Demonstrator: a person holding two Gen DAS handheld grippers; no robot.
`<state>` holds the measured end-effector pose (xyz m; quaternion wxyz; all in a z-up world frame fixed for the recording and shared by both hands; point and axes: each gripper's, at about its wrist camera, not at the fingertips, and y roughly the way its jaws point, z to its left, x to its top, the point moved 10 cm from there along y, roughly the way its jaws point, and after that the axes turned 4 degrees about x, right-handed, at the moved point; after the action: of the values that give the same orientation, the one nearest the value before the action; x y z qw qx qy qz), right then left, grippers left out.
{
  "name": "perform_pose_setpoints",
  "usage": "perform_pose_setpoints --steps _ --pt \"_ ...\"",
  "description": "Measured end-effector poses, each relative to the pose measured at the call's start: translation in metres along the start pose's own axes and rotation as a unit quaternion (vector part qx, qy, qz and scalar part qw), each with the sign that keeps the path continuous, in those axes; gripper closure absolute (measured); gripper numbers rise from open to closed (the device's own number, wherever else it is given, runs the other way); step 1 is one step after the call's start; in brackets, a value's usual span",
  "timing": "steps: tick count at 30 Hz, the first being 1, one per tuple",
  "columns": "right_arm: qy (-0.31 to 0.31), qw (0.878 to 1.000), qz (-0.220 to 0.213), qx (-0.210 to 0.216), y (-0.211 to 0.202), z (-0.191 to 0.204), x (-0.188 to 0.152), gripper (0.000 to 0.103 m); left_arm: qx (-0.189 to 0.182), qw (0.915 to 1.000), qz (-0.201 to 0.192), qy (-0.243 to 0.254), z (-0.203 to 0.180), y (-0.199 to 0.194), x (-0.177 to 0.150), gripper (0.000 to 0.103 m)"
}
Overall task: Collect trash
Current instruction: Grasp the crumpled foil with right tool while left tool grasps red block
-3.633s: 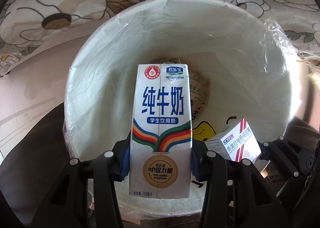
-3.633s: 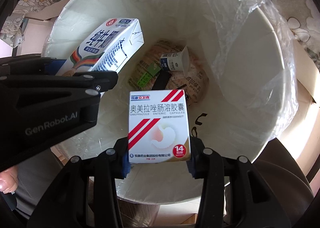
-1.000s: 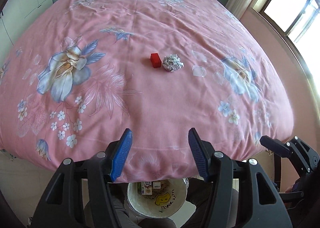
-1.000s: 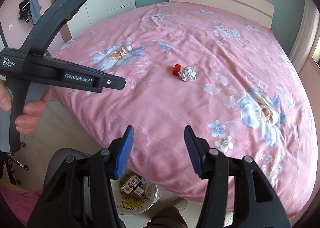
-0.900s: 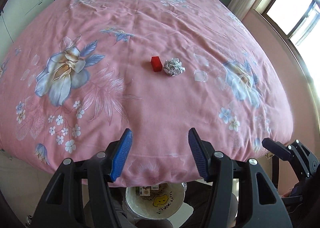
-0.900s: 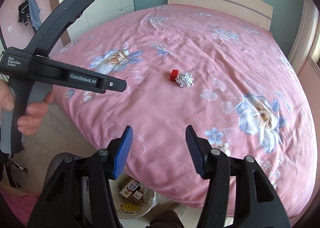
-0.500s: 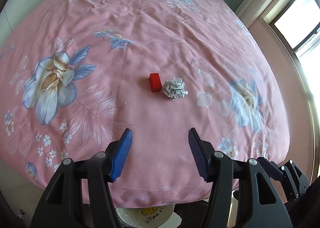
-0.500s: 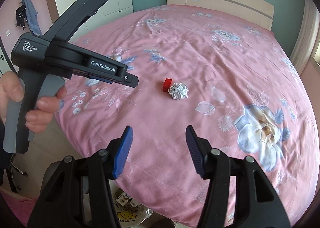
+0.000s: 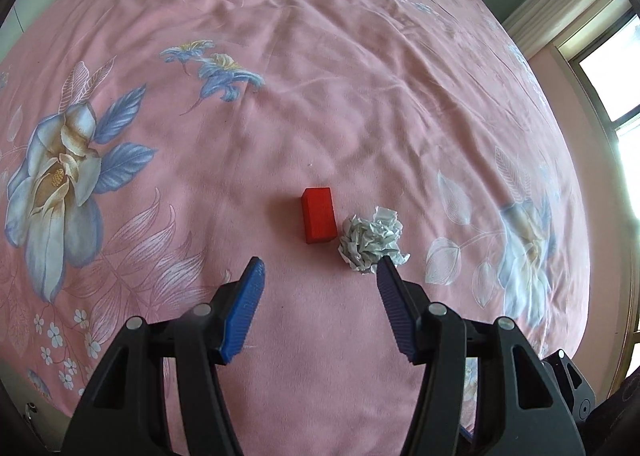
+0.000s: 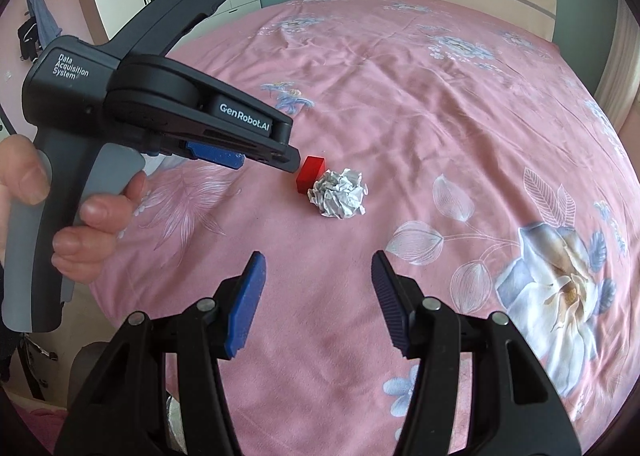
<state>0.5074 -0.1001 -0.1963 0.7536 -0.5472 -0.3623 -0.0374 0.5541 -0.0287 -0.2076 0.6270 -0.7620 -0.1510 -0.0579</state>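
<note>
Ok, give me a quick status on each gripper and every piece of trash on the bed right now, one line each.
Left gripper: open, empty, above the bedspread, short of the trash.
Right gripper: open, empty, farther back from the trash.
Small red rectangular box: lying on the bedspread, ungrasped.
Crumpled white paper ball: lying close beside the box, ungrasped; contact unclear.
Pink floral bedspread: spread flat, lightly wrinkled.

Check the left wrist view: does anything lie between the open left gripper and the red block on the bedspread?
Nothing visible does. Bare pink bedspread lies between the left gripper and the red block; the crumpled paper ball sits beside the block, to its right.
</note>
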Motion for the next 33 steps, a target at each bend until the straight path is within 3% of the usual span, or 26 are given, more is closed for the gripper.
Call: perform_pose_setpoints --steps 7,17,20,21,25,33 --pt "0.006 1.000 0.014 -0.001 0.049 -0.024 0.012 0.038 0.009 0.9997 0.010 -0.019 0.000 0.039 0.019 0.042" --pt "0.018 0.999 0.035 0.028 0.109 -0.035 0.030 0.038 0.002 0.9989 0.015 -0.045 0.006 0.070 0.033 0.043" --pt "0.032 0.998 0.034 0.038 0.121 -0.037 0.038 0.037 0.007 0.9988 0.009 -0.049 0.007 0.072 0.033 0.048" --pt "0.037 0.998 0.031 0.040 0.123 -0.039 0.040 0.038 0.009 0.9988 0.007 -0.047 0.008 0.073 0.033 0.050" --pt "0.045 0.997 0.028 0.064 0.132 -0.038 0.042 0.061 0.011 0.9991 0.007 -0.042 0.010 0.074 0.033 0.065" --pt "0.037 0.998 0.017 0.052 0.131 -0.039 0.046 0.066 -0.002 0.9987 0.012 -0.050 0.008 0.075 0.033 0.074"
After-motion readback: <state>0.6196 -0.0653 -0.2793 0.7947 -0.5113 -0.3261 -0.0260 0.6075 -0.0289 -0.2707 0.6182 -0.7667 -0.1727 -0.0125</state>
